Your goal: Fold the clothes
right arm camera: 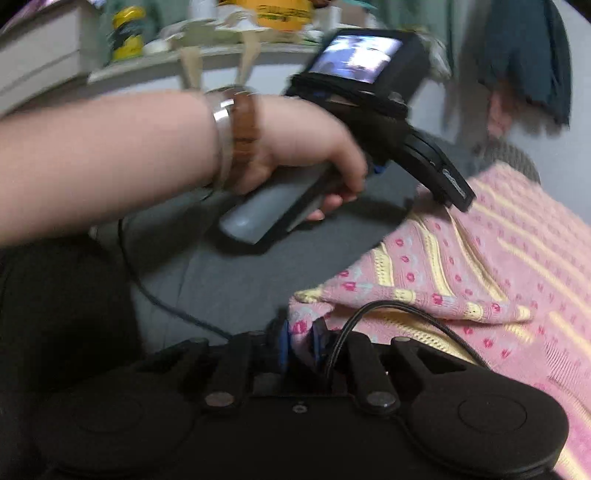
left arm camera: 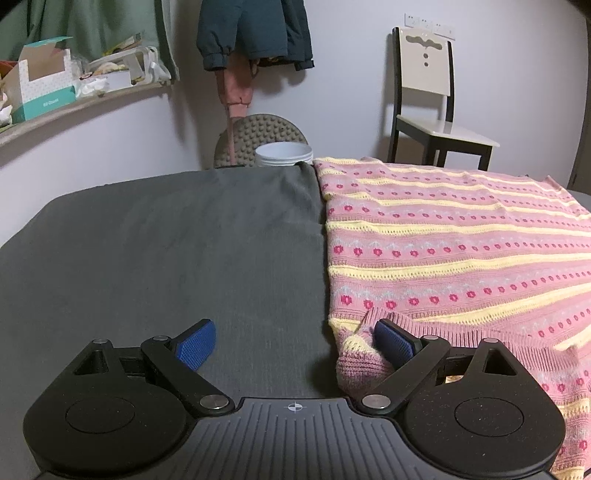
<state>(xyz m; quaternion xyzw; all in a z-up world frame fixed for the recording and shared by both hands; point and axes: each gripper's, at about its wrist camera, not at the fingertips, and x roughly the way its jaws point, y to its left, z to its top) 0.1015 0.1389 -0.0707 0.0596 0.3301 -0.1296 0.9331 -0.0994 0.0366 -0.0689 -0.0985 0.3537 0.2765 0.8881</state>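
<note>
Looking along the left gripper (left arm camera: 295,341), I see its jaws standing wide apart, with the two blue pads (left arm camera: 195,345) far from each other. The right-side pad touches a bunched corner of the pink knit sweater (left arm camera: 454,243), but the jaws do not clamp it. The sweater, with yellow stripes and small red flowers, lies spread flat on the right part of the bench, which is covered by a dark grey cloth (left arm camera: 166,243). Behind the bench stand a white bowl (left arm camera: 283,153), a round studded cushion (left arm camera: 260,134) and a cream chair with dark frame (left arm camera: 430,99). A dark teal jacket (left arm camera: 255,33) hangs on the wall.

From the right wrist view, which is blurred, the right gripper (right arm camera: 299,345) has its jaws closed on an edge of the sweater (right arm camera: 480,266), near its corner; the cloth is pinched between the blue pads. Above, the person's left hand (right arm camera: 314,155), with a silver bangle and a brown bracelet (right arm camera: 245,136) at the wrist, holds the handle of the other gripper. A black cable (right arm camera: 388,310) curves over the knit.
</note>
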